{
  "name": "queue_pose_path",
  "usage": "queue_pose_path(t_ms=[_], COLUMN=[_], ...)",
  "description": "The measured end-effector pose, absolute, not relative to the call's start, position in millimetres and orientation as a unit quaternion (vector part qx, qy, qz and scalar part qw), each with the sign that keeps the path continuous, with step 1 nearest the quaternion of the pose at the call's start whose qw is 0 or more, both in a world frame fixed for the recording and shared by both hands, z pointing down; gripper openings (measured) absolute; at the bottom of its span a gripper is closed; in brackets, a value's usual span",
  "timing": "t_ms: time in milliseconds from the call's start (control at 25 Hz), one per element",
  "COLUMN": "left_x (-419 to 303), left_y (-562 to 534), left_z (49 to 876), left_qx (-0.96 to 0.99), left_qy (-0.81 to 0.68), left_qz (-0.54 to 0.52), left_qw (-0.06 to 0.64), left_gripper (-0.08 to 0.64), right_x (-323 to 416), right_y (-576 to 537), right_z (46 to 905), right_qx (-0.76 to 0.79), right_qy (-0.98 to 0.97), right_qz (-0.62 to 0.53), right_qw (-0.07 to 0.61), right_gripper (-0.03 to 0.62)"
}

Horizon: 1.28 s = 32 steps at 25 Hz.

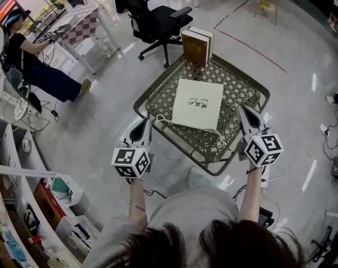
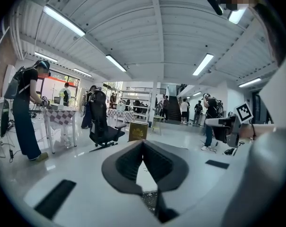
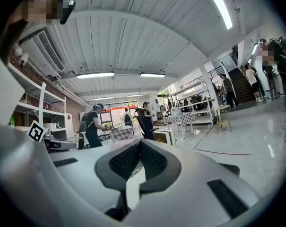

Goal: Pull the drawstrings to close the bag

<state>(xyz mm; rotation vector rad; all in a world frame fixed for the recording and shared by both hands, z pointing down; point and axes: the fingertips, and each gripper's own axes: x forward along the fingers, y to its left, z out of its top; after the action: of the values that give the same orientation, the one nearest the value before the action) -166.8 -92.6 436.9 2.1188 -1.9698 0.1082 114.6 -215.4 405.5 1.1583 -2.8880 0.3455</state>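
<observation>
The bag lies flat on the desk, flanked by the left tongs and right tongs, both closed and empty; best open them first, pinch the cords at its near corners, then pull apart

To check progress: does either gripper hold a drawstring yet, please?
No; left gripper and right gripper are shut, empty, flanking the bag.
</observation>
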Motion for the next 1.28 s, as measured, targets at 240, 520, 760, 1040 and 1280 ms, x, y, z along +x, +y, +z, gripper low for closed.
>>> queue_pose_path(t_ms=[240, 520, 760, 1040, 1280], left_x=[-168, -171, -174, -182, -186], left_y=[-113, -129, -146, -165, -179], left_z=[443, 458, 475, 510, 542], left_qx=[0.722, 0.73, 0.746, 0.777, 0.8], left_qy=[-0.68, -0.667, -0.642, -0.582, -0.528], left_qz=[0.045, 0.048, 0.072, 0.132, 0.182], left_qw=[0.123, 0.142, 0.164, 0.199, 0.216], left_gripper=[0.023, 0.023, 0.023, 0.023, 0.023], right_x=[118, 113, 108, 101, 94], right_y=[-236, -245, -250, -257, -253], right_z=[410, 432, 453, 486, 520], right_qx=[0.366, 0.361, 0.369, 0.396, 0.407], right_qy=[-0.924, -0.923, -0.915, -0.896, -0.881], right_qz=[0.113, 0.133, 0.153, 0.178, 0.196], right_qw=[0.012, 0.032, 0.058, 0.096, 0.137], right_gripper=[0.021, 0.021, 0.021, 0.021, 0.021])
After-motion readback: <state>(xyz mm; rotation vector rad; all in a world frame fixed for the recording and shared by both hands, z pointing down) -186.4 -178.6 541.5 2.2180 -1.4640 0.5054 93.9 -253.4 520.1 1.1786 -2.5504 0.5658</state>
